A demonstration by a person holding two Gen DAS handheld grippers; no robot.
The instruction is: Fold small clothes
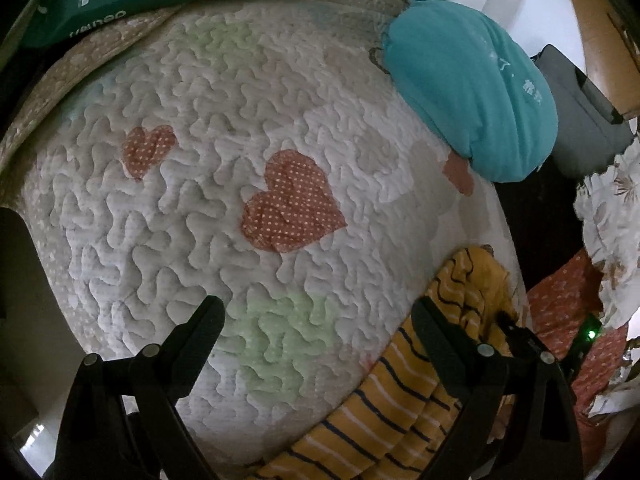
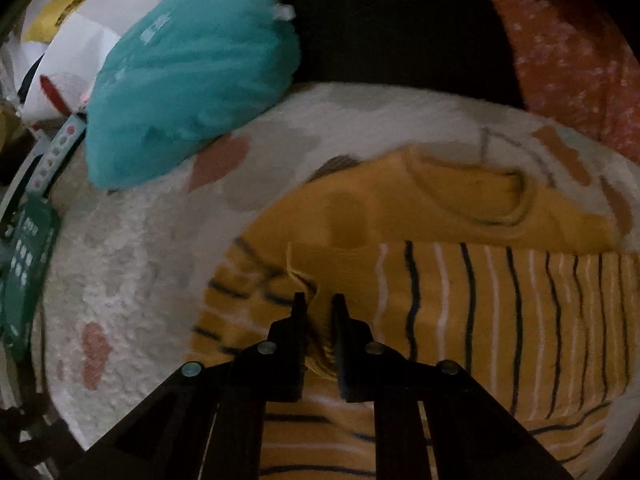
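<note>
Folding is in hand: the right hand-held gripper (image 2: pixel 319 307) pinches a flap of the yellow striped shirt (image 2: pixel 460 292) lying on the quilt (image 1: pixel 200 208), the left hand-held gripper (image 1: pixel 316 312) hangs wide and empty, and next the flap probably needs laying flat.
</note>
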